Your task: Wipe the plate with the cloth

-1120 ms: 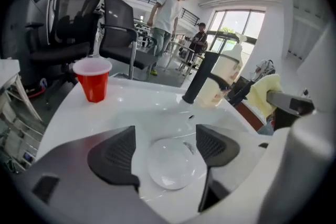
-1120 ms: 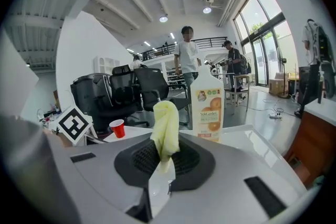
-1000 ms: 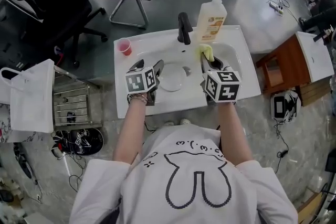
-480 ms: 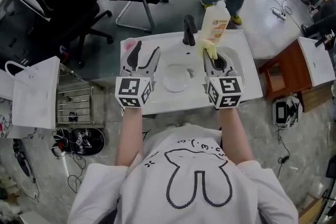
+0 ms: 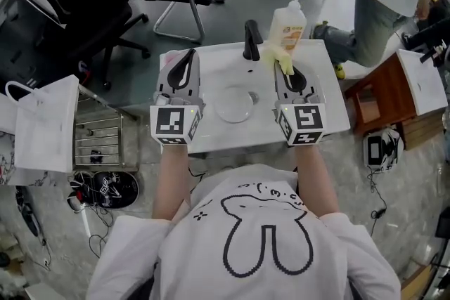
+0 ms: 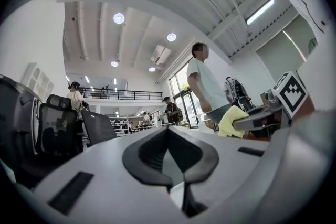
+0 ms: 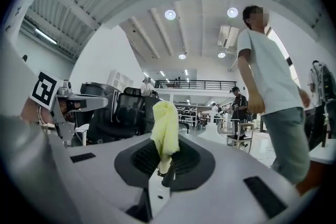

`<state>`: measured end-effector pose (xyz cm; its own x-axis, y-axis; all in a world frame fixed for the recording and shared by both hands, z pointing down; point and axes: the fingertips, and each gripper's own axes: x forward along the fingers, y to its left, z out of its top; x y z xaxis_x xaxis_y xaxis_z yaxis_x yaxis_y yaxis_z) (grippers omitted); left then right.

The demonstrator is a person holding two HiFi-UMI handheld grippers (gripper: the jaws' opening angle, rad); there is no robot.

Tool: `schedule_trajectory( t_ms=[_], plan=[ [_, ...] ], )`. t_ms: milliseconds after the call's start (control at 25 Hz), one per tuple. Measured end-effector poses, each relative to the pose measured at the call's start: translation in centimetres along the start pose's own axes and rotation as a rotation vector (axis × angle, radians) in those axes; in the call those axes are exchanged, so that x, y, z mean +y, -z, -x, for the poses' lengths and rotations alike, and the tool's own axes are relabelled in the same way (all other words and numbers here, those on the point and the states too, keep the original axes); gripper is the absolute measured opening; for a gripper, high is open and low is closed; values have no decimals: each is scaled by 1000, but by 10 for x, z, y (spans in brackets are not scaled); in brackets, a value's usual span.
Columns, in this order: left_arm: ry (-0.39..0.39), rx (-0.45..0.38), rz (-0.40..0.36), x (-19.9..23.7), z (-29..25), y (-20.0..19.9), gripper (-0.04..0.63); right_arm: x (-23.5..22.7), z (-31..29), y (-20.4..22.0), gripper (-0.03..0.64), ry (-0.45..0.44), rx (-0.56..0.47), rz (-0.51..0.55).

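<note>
Holding a yellow cloth pinched between its jaws, the right gripper hung above the right side of the sink. The left gripper hung over the left side, its jaws just closed together on nothing. The plate lay flat in the basin between them, touched by neither. Judged status: cloth secured, no wiping contact; whether the plate was already wiped could not be told.
</note>
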<state>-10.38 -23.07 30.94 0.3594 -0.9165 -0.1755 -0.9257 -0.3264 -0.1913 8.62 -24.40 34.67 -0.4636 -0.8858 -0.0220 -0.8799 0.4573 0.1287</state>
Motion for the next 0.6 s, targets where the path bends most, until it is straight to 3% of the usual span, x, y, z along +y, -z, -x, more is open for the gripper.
schedule_trajectory(
  t_ms=[600],
  plan=[
    [6,1,-73,-3,-4,-1,9,1,-4,4,48,-8,-7,6]
  ],
)
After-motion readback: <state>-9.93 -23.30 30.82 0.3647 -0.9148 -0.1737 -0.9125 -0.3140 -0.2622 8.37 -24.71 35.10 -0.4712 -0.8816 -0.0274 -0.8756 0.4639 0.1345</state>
